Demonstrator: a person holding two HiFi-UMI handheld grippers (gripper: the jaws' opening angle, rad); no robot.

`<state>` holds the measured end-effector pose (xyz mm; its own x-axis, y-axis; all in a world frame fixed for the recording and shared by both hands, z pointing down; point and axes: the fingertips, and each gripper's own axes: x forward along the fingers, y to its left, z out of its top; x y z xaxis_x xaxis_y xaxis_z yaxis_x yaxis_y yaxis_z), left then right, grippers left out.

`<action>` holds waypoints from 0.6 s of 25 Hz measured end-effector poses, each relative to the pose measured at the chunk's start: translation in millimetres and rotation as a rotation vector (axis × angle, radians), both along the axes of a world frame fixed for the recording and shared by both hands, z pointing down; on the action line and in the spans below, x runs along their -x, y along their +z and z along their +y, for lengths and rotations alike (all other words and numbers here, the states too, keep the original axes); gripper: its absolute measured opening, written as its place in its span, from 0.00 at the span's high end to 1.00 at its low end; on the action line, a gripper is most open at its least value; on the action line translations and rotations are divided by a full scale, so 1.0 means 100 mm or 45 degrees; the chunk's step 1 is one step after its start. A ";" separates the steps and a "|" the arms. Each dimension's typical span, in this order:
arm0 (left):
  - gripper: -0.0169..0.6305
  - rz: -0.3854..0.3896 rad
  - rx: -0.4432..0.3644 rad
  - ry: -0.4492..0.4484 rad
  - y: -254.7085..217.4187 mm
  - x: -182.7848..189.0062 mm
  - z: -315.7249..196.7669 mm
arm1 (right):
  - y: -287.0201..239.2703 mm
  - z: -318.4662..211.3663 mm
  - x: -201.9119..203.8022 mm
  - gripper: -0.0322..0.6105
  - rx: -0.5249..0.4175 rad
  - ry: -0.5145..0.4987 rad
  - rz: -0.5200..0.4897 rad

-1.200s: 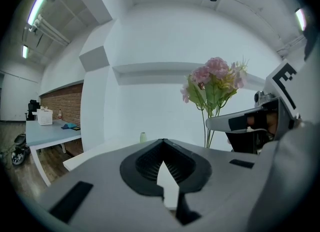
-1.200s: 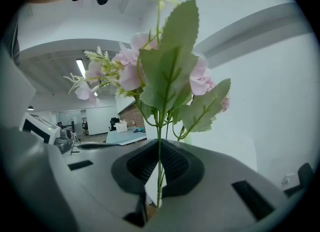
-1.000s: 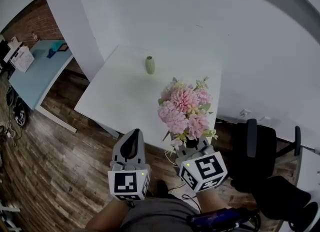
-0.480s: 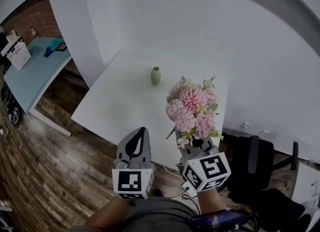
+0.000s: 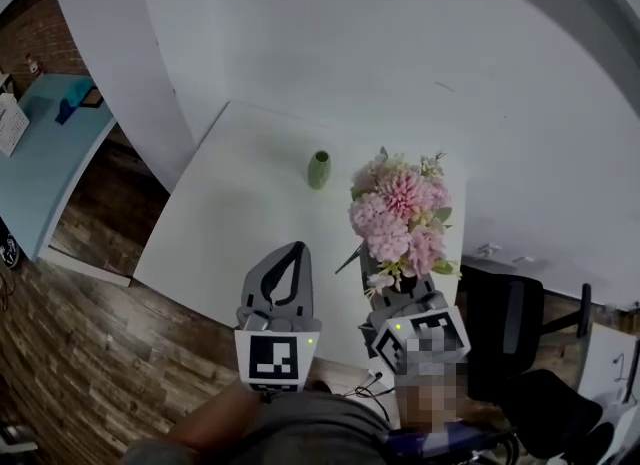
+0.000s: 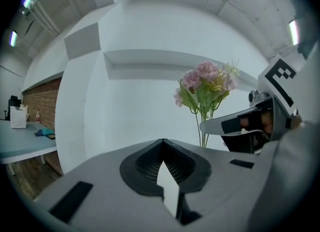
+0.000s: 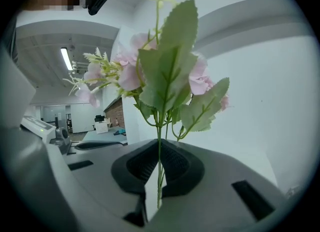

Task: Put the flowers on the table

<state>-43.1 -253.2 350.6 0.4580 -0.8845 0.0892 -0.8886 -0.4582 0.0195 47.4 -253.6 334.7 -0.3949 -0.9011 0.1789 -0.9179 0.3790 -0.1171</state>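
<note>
the flowers are being held upright over the right edge of the table, pinched low on the stems by the right gripper, likely so the blooms are not being crushed, the left gripper being held closed, empty.

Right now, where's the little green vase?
In the head view the green vase stands upright on the white table, toward the wall side. It appears just left of the pink flowers held in the right gripper.
</note>
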 end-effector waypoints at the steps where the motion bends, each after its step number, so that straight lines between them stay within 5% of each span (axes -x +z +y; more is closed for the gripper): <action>1: 0.96 -0.001 -0.006 0.017 -0.01 0.02 -0.10 | -0.01 -0.09 0.02 0.93 0.002 0.017 0.002; 15: 0.96 0.042 -0.020 0.205 -0.11 0.09 -0.98 | -0.39 -1.05 0.08 0.93 -0.054 0.198 0.020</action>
<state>-52.3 -350.9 339.6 0.5968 -0.8003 0.0582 -0.8024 -0.5955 0.0393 39.9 -359.0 295.7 -0.2476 -0.9580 0.1449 -0.9675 0.2366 -0.0891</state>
